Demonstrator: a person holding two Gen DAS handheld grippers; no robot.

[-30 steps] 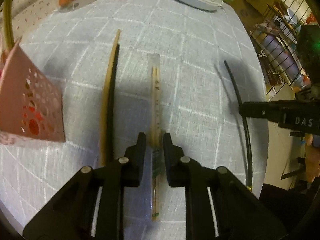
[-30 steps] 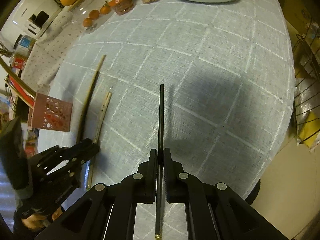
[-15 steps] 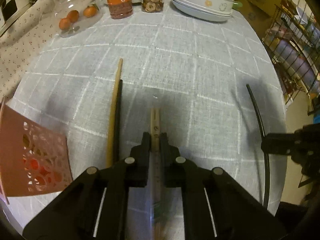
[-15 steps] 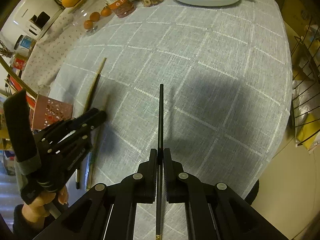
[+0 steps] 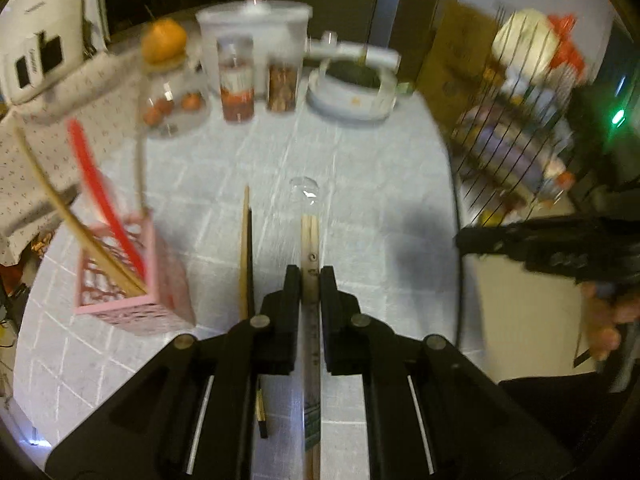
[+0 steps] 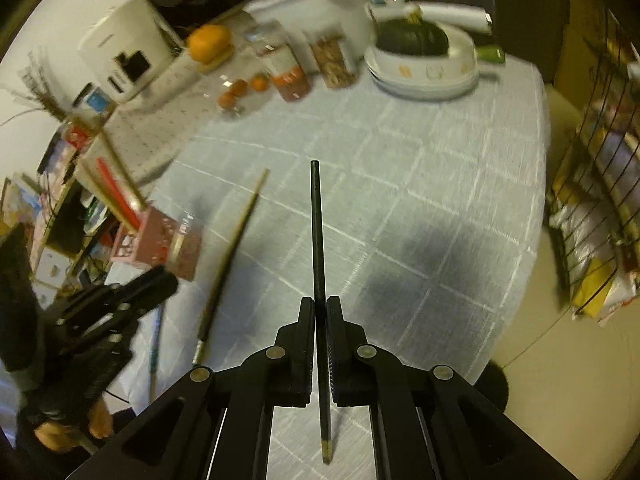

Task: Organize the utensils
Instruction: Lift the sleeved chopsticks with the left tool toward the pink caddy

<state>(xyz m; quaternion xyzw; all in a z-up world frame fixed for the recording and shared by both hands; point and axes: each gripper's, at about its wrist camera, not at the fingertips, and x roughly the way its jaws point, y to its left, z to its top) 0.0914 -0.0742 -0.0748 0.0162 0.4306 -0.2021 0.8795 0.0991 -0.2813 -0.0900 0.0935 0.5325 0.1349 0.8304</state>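
Observation:
My left gripper (image 5: 310, 276) is shut on a pair of wooden chopsticks in a clear wrapper (image 5: 310, 236) and holds it above the table. My right gripper (image 6: 318, 306) is shut on a black chopstick (image 6: 316, 220), also lifted. The right gripper shows at the right of the left wrist view (image 5: 520, 240); the left gripper shows at the lower left of the right wrist view (image 6: 116, 304). A pink perforated utensil holder (image 5: 128, 276) with a red utensil and wooden sticks stands at the left, also in the right wrist view (image 6: 160, 240). A wooden and a black chopstick (image 5: 245, 256) lie together on the cloth.
Jars (image 5: 238, 88), a glass dome with oranges (image 5: 172, 108) and stacked white dishes with a dark squash (image 6: 424, 64) stand at the table's far edge. A wire rack (image 5: 516, 140) stands off the right side. The table edge (image 6: 516, 280) curves at right.
Both grippers have risen and tilted up with their chopsticks, so the far side of the table and the room now show. The left gripper's wrapped pair has left the cloth.

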